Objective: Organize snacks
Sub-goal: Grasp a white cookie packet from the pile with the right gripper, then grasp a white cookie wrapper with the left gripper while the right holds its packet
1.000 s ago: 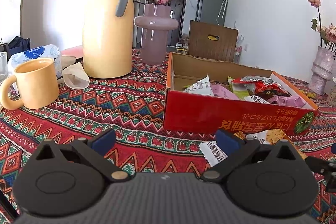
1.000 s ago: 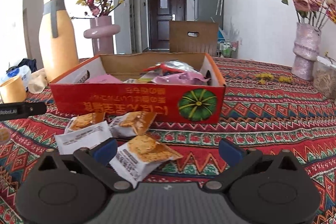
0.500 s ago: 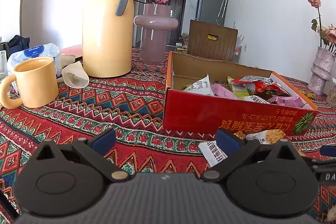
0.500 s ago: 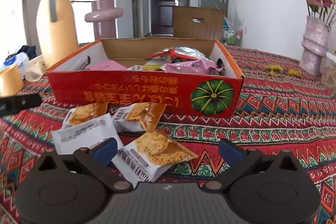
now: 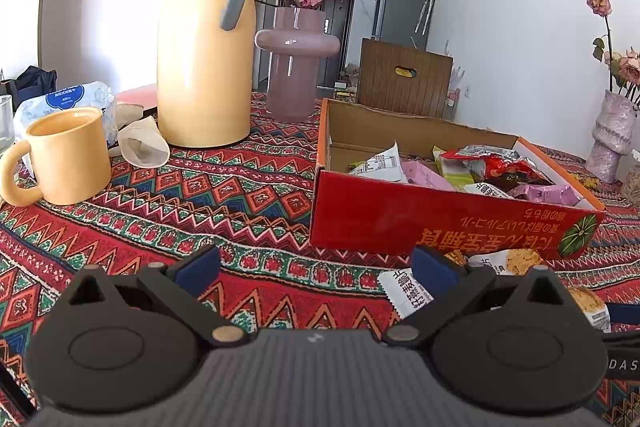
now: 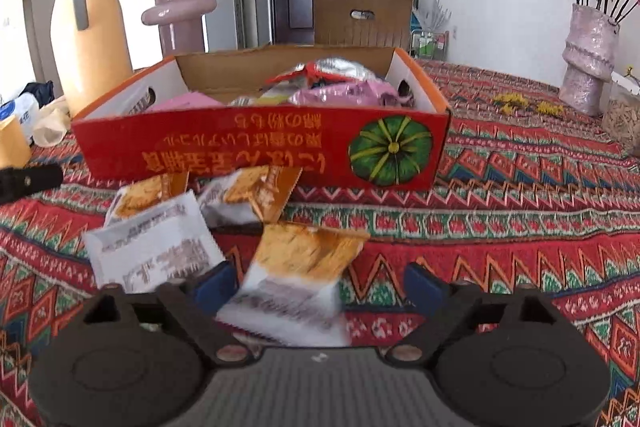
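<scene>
Our right gripper (image 6: 316, 283) is closing around the nearest cracker packet (image 6: 296, 279) without pressing it yet, our left gripper (image 5: 314, 267) hangs spread over bare tablecloth (image 5: 200, 203), three more packets (image 6: 248, 195) lie beyond, before the red box (image 6: 260, 143) of snacks.

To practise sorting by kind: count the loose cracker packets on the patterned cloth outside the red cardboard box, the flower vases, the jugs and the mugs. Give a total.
Loose white-and-orange cracker packets: 4
Pink flower vases: 2
Tall yellow thermos jugs: 1
Yellow ceramic mugs: 1
Total: 8
</scene>
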### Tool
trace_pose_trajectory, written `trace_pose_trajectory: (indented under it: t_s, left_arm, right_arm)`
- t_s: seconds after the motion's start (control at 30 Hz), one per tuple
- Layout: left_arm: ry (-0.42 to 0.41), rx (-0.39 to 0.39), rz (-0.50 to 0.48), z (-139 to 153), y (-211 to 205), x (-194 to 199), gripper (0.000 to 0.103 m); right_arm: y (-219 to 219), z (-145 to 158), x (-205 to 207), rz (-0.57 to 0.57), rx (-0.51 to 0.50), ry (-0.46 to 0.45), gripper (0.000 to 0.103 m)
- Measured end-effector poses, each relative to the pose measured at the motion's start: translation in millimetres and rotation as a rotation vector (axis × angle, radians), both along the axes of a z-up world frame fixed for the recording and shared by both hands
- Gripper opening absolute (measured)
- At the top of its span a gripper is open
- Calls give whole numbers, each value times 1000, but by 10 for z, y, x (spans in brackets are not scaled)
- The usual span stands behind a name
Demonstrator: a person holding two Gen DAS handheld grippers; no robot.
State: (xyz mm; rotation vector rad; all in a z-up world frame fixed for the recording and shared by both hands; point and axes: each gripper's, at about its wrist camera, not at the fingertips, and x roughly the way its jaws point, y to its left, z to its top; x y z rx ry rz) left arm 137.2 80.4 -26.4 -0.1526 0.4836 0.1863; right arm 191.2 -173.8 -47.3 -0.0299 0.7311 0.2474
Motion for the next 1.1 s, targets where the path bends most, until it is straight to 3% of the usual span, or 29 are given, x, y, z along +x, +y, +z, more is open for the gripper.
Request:
trace_pose_trajectory:
  t_s: [0.1, 0.17, 0.27, 0.43, 0.7, 0.93, 1.1]
  left_arm:
    - [0, 0, 0, 1, 2, 0, 103]
    - [0, -1, 0, 1, 4, 0, 103]
    - [0, 0, 0, 1, 5, 1, 103]
    - [1, -1, 0, 2, 5, 3, 103]
    - [3, 1, 0, 4, 4, 5, 103]
    - [9, 4, 5, -11, 0, 9, 103]
    - [12, 8, 8, -13, -2, 17, 103]
  right_arm:
    - [-14, 3, -47, 8, 2, -11, 70]
    - [-20, 20, -70, 18, 6, -20, 52]
    - [-22, 30, -91, 30, 8, -30, 46]
    - [-13, 45, -164, 33, -11, -77, 43]
    - [-316, 186, -189, -63, 18, -183, 42]
    - [-656, 142, -110, -158, 49, -196, 40]
    - [-686, 82, -98, -160, 69, -194, 40]
